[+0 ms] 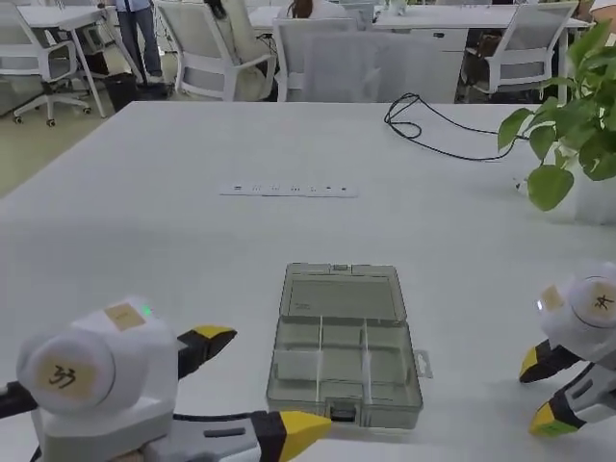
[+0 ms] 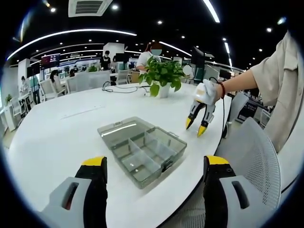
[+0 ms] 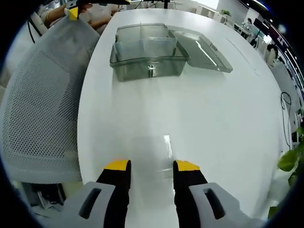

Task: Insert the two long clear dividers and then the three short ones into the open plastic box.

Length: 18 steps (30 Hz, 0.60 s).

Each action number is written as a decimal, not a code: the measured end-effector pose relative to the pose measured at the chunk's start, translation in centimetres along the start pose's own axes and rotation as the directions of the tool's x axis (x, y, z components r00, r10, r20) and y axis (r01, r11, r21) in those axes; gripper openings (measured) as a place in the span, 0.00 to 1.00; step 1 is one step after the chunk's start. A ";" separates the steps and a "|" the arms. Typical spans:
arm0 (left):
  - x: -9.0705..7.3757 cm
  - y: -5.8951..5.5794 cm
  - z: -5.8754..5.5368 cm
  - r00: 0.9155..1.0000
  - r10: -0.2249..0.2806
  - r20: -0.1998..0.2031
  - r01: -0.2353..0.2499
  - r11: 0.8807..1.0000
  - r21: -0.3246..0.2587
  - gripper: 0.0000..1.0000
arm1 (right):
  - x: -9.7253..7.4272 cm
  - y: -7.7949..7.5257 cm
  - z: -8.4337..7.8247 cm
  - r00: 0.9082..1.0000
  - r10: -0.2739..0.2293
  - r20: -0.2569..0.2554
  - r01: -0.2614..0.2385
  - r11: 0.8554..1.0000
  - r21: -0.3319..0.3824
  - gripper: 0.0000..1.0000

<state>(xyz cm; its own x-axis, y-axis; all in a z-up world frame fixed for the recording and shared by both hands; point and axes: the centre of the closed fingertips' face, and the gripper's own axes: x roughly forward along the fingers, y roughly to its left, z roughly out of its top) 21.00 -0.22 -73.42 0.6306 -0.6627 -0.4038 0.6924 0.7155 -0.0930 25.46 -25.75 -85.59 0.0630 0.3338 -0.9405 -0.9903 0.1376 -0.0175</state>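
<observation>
- Far left, near table edge: left gripper point(image 1: 263, 381), jaws wide open w/ nothing btwn them. In its own view point(image 2: 154, 163) the yellow-tipped jaws stood well apart, the box ahead of them.
- White table point(image 1: 144, 221) ran under everything.
- Mid-table, farther back: a flat white power strip point(image 1: 289, 190), well apart from the box.
- Centre, close to the near edge, btwn the two grippers: the clear plastic box point(image 1: 344, 385), open. Its lid point(image 1: 342, 292) lay back flat on the far side, latch on the front wall.
- Inside the box: clear dividers point(image 1: 366, 351) stood upright, splitting it into compartments; exact count hard to tell.
- Back right: black cable point(image 1: 423, 120) looped on the tabletop.
- Right of the box, apart from it: right gripper point(image 1: 535, 392), jaws open, holding nothing. Left gripper view had it point(image 2: 195, 128) tips down, over the table edge.
- In the right gripper view point(image 3: 152, 165), a faint pale rectangle w/ a glint lay just ahead of the jaws; couldn't tell if divider or reflection.
- Far right: leafy potted plant point(image 1: 568, 135).
</observation>
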 end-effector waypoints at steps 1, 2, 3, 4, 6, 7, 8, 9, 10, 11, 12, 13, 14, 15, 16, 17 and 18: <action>0.0 0.0 0.0 1.000 -0.001 0.001 0.001 1.000 -0.002 0.85 | 0.0 0.0 0.0 1.000 0.002 0.000 -0.002 1.000 0.000 0.37; 0.0 0.0 0.0 1.000 -0.001 0.001 0.001 1.000 -0.002 0.84 | 0.0 0.0 0.0 1.000 0.002 0.001 -0.002 1.000 0.002 0.36; 0.0 0.0 0.0 1.000 -0.001 0.001 0.001 1.000 -0.001 0.84 | 0.0 0.0 0.0 1.000 0.001 0.003 -0.001 1.000 0.001 0.35; 0.0 0.0 0.0 1.000 0.000 0.001 0.000 1.000 -0.001 0.84 | 0.0 -0.1 0.0 1.000 0.000 0.005 0.000 1.000 0.003 0.34; -0.1 0.0 0.0 1.000 0.000 0.001 0.000 1.000 -0.003 0.84 | 0.0 0.0 0.0 1.000 0.001 0.007 -0.001 1.000 0.005 0.34; -0.1 0.0 0.0 1.000 -0.001 0.003 0.001 1.000 -0.005 0.84 | 0.0 0.0 0.0 1.000 0.000 0.008 0.000 1.000 0.001 0.33; -0.1 0.0 0.0 1.000 -0.001 0.003 0.002 1.000 -0.006 0.84 | 0.0 0.0 0.0 1.000 -0.001 0.009 0.001 1.000 0.002 0.33; -0.2 -0.1 0.0 1.000 -0.002 0.003 0.002 1.000 -0.005 0.84 | 0.0 0.1 0.1 1.000 -0.002 0.010 0.002 1.000 0.005 0.33; -0.2 -0.1 0.0 1.000 -0.003 0.001 0.003 1.000 -0.004 0.84 | 0.0 0.1 0.1 1.000 -0.003 0.011 0.003 1.000 0.006 0.33; -0.2 -0.1 0.0 1.000 -0.003 0.001 0.003 1.000 -0.004 0.83 | 0.0 0.1 0.1 1.000 -0.005 0.010 0.005 1.000 0.009 0.33; -0.3 -0.1 0.0 1.000 -0.005 0.004 0.006 1.000 -0.005 0.83 | 0.0 0.1 0.1 1.000 -0.008 0.008 0.008 1.000 0.010 0.33; -0.3 -0.1 0.1 1.000 -0.008 0.006 0.008 1.000 -0.009 0.82 | 0.0 0.1 0.1 1.000 -0.010 0.007 0.010 1.000 0.012 0.33; -0.4 -0.1 0.2 1.000 -0.010 0.009 0.010 1.000 -0.011 0.81 | 0.0 0.1 0.1 1.000 -0.013 0.007 0.013 1.000 0.013 0.32; -0.4 -0.2 0.3 1.000 -0.011 0.011 0.011 1.000 -0.011 0.80 | -0.1 0.1 0.1 1.000 -0.020 0.007 0.020 1.000 0.012 0.32; -0.5 -0.2 0.3 1.000 -0.011 0.012 0.011 1.000 -0.011 0.80 | -0.1 0.1 0.1 1.000 -0.025 0.008 0.025 1.000 0.010 0.32; -0.5 -0.2 0.4 1.000 -0.011 0.013 0.011 1.000 -0.011 0.80 | -0.1 0.1 0.1 0.999 -0.034 0.010 0.034 0.999 0.008 0.32; -0.6 -0.2 0.4 1.000 -0.011 0.014 0.011 1.000 -0.011 0.80 | -0.2 0.2 0.1 0.999 -0.041 0.012 0.041 0.999 0.000 0.32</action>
<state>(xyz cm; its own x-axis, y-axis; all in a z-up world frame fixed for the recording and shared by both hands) 20.65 -0.06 -72.79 0.6280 -0.6733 -0.3904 0.6951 0.7108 -0.1078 25.28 -25.69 -85.40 0.1053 0.3386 -0.9350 -0.9868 0.1516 -0.0562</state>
